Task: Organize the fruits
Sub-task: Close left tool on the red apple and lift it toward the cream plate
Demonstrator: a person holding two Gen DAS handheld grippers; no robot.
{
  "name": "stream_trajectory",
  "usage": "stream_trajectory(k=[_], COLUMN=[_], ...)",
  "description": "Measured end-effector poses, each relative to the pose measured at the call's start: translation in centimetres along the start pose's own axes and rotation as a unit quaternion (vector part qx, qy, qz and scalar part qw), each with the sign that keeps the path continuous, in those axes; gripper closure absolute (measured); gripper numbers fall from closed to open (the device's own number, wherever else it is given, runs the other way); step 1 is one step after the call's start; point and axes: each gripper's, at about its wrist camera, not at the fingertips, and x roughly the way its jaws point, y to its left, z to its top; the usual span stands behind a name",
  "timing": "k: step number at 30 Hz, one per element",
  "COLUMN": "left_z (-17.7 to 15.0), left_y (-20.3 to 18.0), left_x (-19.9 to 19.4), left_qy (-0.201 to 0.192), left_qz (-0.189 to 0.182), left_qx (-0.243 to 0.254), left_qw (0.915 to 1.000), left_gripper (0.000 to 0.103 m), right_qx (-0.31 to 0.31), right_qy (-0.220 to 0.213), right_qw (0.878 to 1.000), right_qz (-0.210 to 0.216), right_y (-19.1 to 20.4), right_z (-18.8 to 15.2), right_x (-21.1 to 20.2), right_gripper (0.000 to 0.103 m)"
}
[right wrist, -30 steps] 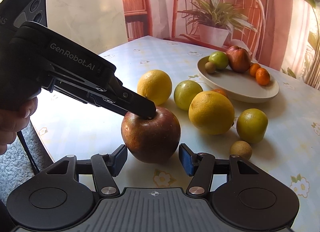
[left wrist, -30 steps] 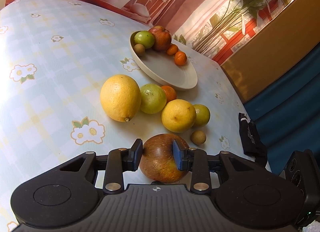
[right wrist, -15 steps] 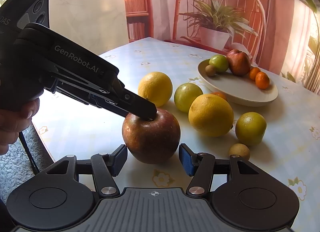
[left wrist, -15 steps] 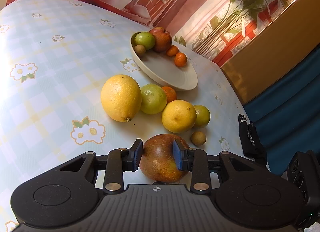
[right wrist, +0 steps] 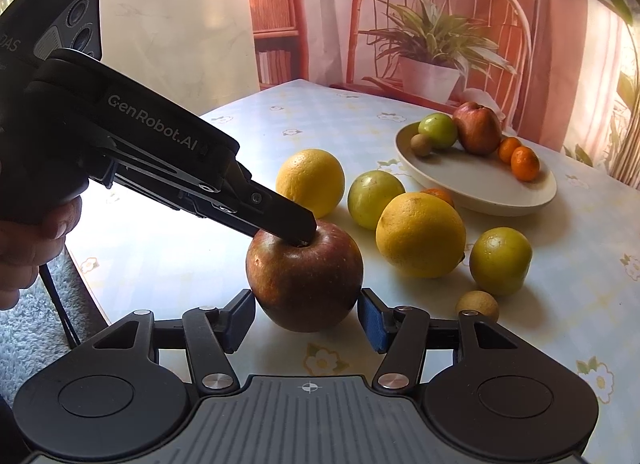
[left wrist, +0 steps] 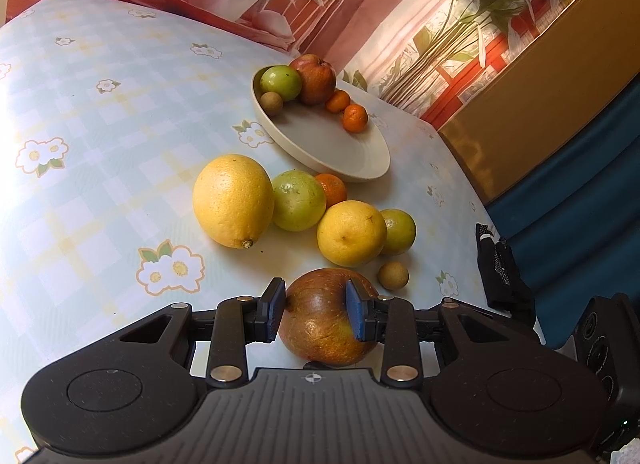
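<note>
A red-brown apple (left wrist: 320, 324) (right wrist: 304, 276) stands on the flowered tablecloth near the front edge. My left gripper (left wrist: 316, 304) is shut narrowly on its top, with one fingertip (right wrist: 298, 229) in the stem hollow. My right gripper (right wrist: 307, 310) is shut low on the apple's sides, both pads touching the skin. Beyond lie two yellow citrus (left wrist: 232, 199) (left wrist: 352, 234), two green fruits (left wrist: 298, 199) (left wrist: 398, 232), a tangerine (left wrist: 332, 187) and a small brown fruit (left wrist: 394, 275). The cream bowl (left wrist: 360, 167) (right wrist: 480, 191) at the back holds another apple (left wrist: 316, 77), a green fruit, two tangerines and a small brown fruit.
A person's hand (right wrist: 32, 248) holds the left gripper's handle over the table's near edge (right wrist: 92, 292). A black strap (left wrist: 500, 268) lies at the table's right edge. A printed backdrop with a chair and plants stands behind the table.
</note>
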Motion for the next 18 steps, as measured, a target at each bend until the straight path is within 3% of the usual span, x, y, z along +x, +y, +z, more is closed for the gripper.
stream_trajectory(k=[8, 18], left_z=[2.7, 8.5], left_y=[-2.7, -6.4], left_x=[-1.5, -2.6], left_qy=[-0.03, -0.081], left_qz=[-0.005, -0.007], left_qx=[0.037, 0.085], left_qw=[0.9989, 0.9931], left_gripper=[0.068, 0.068], right_qx=[-0.014, -0.033], right_qy=[-0.034, -0.081], right_qw=[0.999, 0.996], right_qz=[-0.008, -0.022], right_y=[-1.1, -4.6], right_z=[2.5, 9.0], right_x=[-2.1, -4.5], right_gripper=[0.05, 0.05])
